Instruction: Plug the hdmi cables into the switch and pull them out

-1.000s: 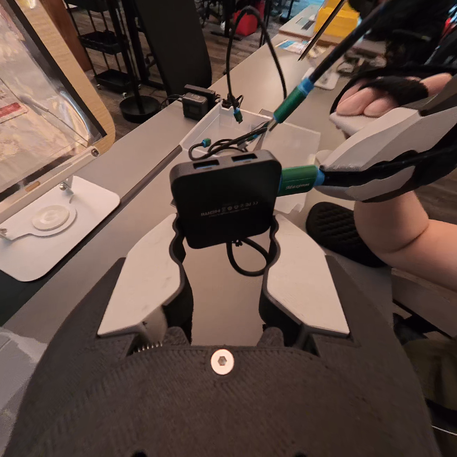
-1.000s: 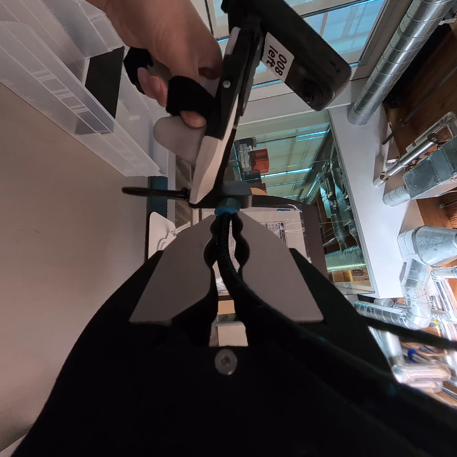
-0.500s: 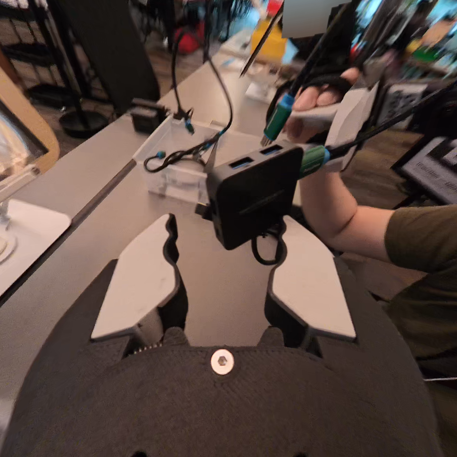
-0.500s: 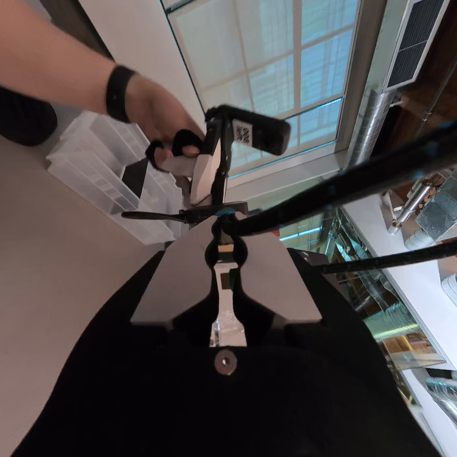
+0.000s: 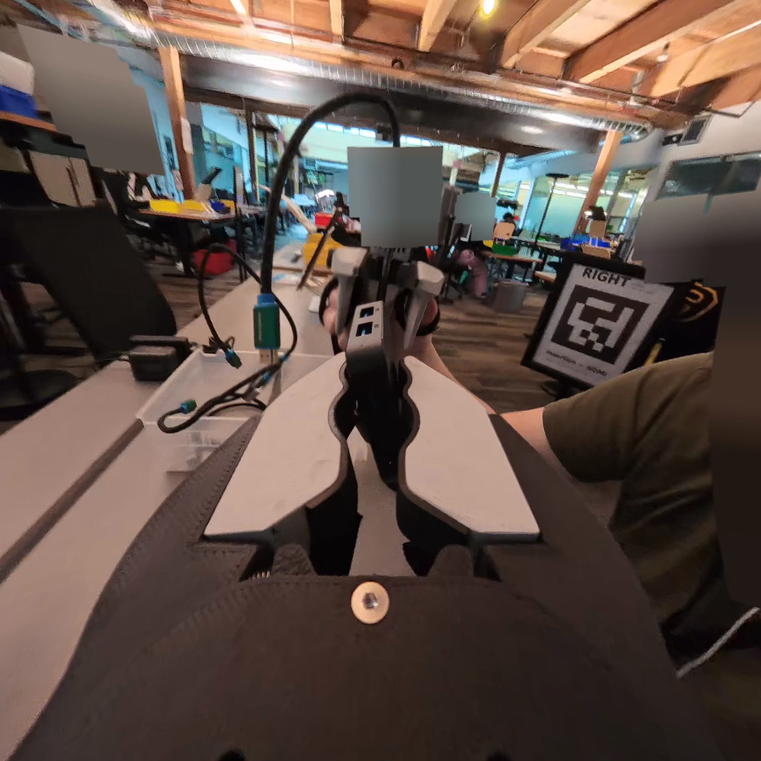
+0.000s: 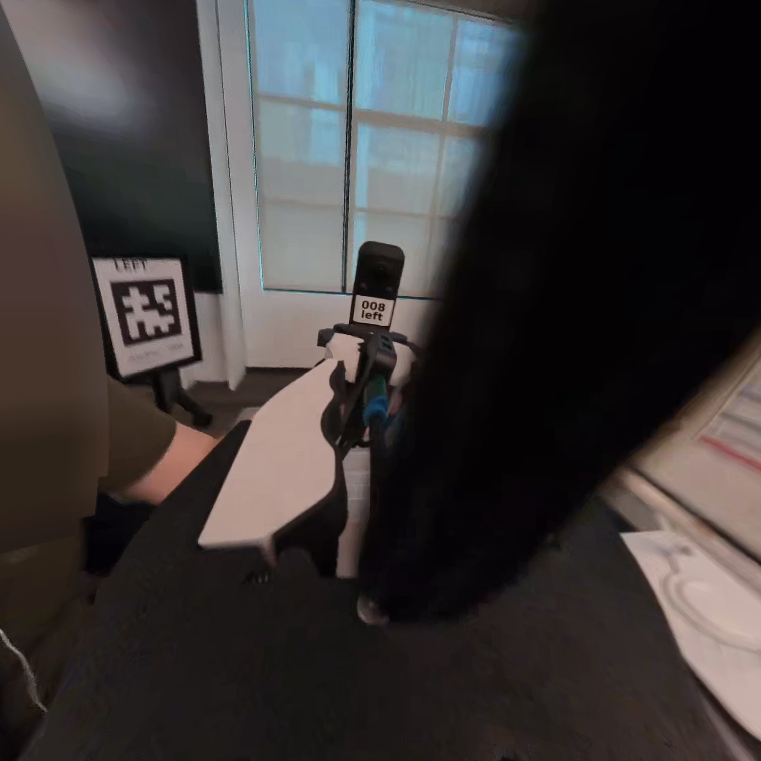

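Note:
My left gripper (image 5: 372, 370) is shut on the black switch (image 5: 366, 350), which stands edge-on between its fingers with two blue ports facing up. My right gripper (image 6: 370, 379) faces it from the far side, shut on a green HDMI plug (image 6: 376, 389) with a blue collar. The plug's front end meets the switch (image 6: 385, 352). A thick blurred black cable (image 6: 535, 329) hides the right gripper's right finger. A second green HDMI plug (image 5: 265, 325) hangs free on a black cable loop to the left of the switch.
A clear plastic tray (image 5: 177, 405) with thin cables lies on the grey table (image 5: 61, 453), and a black adapter (image 5: 152, 358) sits behind it. Marker boards stand at the right (image 5: 597, 325) and by the window (image 6: 144, 313). A person's arm (image 5: 617, 412) is at the right.
My left gripper opened, then shut on the switch's flat faces, so it now stands edge-on. Both grippers swung up to face each other. The right kept the plug end.

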